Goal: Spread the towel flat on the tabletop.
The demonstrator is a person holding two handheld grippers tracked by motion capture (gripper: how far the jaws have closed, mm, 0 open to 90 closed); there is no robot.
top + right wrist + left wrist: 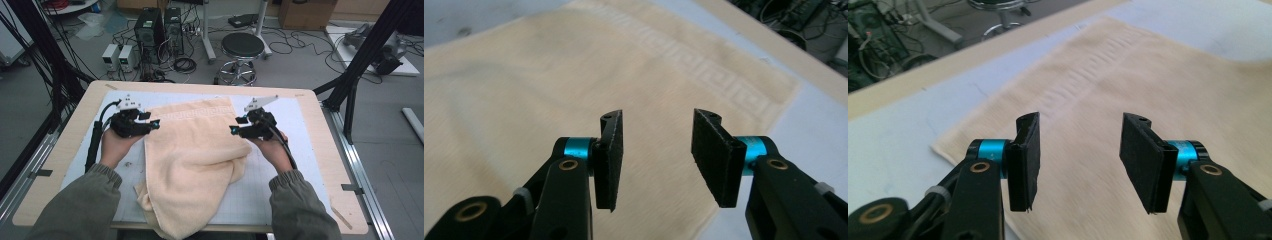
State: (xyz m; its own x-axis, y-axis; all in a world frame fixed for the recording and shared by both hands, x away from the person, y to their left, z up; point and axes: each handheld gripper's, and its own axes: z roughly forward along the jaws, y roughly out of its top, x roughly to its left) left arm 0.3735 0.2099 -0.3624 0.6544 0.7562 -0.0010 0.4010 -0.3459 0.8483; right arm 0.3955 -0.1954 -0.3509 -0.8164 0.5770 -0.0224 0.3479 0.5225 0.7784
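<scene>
The surface (pixel 320 145), a pale wooden top with a light mat over it, carries a cream towel (pixel 192 165) that lies down its middle. The towel's patterned far end sits flat near the far edge, and its near end is bunched and hangs over the near edge. The left hand-held gripper (pixel 150 120) hovers at the towel's far left corner, its jaws spread with nothing between the pads and towel cloth below them. The right hand-held gripper (pixel 237 126) hovers at the towel's far right corner by the key-pattern band, jaws likewise spread and empty.
</scene>
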